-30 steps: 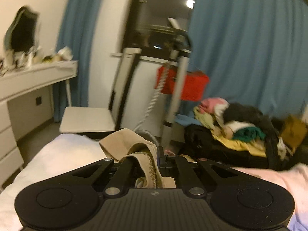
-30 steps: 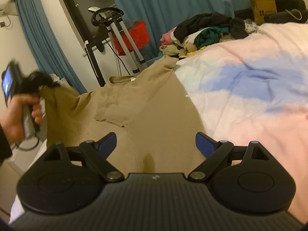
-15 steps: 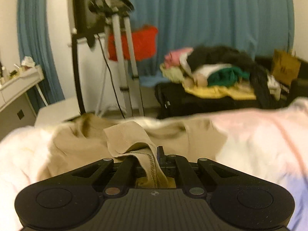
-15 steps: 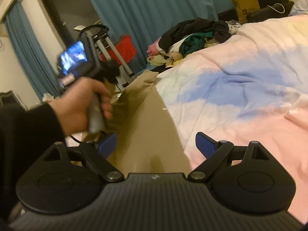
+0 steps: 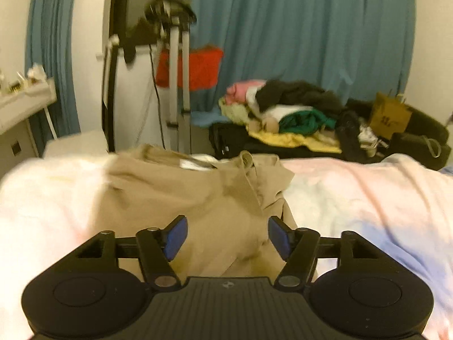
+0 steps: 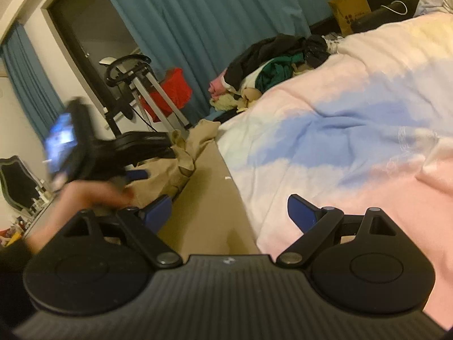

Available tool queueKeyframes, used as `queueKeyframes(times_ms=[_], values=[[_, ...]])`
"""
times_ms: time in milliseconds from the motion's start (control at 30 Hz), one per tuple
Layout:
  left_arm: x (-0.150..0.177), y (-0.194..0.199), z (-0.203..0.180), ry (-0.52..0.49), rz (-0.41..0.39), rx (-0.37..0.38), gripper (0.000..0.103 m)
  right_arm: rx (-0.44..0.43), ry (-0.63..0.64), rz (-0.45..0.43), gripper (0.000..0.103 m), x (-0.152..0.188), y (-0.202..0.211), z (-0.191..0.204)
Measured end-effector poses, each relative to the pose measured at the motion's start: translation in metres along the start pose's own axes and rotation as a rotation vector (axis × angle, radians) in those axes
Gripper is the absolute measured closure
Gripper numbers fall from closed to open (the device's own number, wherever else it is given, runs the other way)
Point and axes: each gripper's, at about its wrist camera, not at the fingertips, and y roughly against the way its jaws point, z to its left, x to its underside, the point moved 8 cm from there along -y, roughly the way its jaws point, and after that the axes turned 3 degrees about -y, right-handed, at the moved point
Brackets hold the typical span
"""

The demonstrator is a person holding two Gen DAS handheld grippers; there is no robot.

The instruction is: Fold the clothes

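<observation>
A tan garment (image 5: 198, 198) lies on the bed (image 5: 368, 198), its left part folded over onto the rest, with a bunched sleeve and collar at the far end. My left gripper (image 5: 226, 238) is open and empty just above the garment's near part. In the right wrist view the garment (image 6: 209, 198) runs as a long tan strip along the bedcover (image 6: 354, 141). My right gripper (image 6: 229, 212) is open and empty over its near right edge. The left gripper with the hand holding it (image 6: 113, 153) shows blurred at the left, over the folded part.
A pile of unfolded clothes (image 5: 288, 113) sits on a dark case beyond the bed. A garment steamer stand (image 5: 175, 56) with a red box (image 5: 198, 68) stands by the blue curtain. A white dresser (image 5: 22, 104) is at the left, a brown paper bag (image 5: 390, 119) at the right.
My left gripper carried the garment's edge rightward over the rest, then opened and let it go. The fold now lies on the bed. My right gripper stayed open and shifted slightly.
</observation>
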Motion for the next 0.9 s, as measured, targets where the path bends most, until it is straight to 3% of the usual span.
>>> queueKeyframes(times_ms=[233, 433, 533, 567, 600, 700, 900], values=[[0.051, 0.146, 0.06, 0.044, 0.019, 0.013, 0.031, -0.03, 0.073, -0.012, 0.013, 0.006, 0.028, 0.018], [0.091, 0.226, 0.132, 0.121, 0.029, -0.003, 0.028, -0.212, 0.197, 0.127, 0.013, 0.044, 0.058, 0.06], [0.105, 0.244, 0.155, 0.113, 0.055, 0.011, 0.028, -0.297, 0.274, 0.206, 0.014, 0.069, 0.072, 0.084], [0.109, 0.249, 0.159, 0.105, 0.051, 0.014, 0.027, -0.324, 0.299, 0.237, 0.022, 0.078, 0.076, 0.093], [0.111, 0.252, 0.163, 0.105, 0.043, 0.023, 0.027, -0.349, 0.32, 0.271, 0.024, 0.088, 0.079, 0.101], [0.114, 0.26, 0.179, 0.15, 0.014, 0.06, 0.026, -0.426, 0.38, 0.361, 0.024, 0.116, 0.089, 0.133], [0.121, 0.273, 0.229, 0.251, -0.034, 0.043, 0.024, -0.56, 0.47, 0.527, 0.033, 0.175, 0.097, 0.206]])
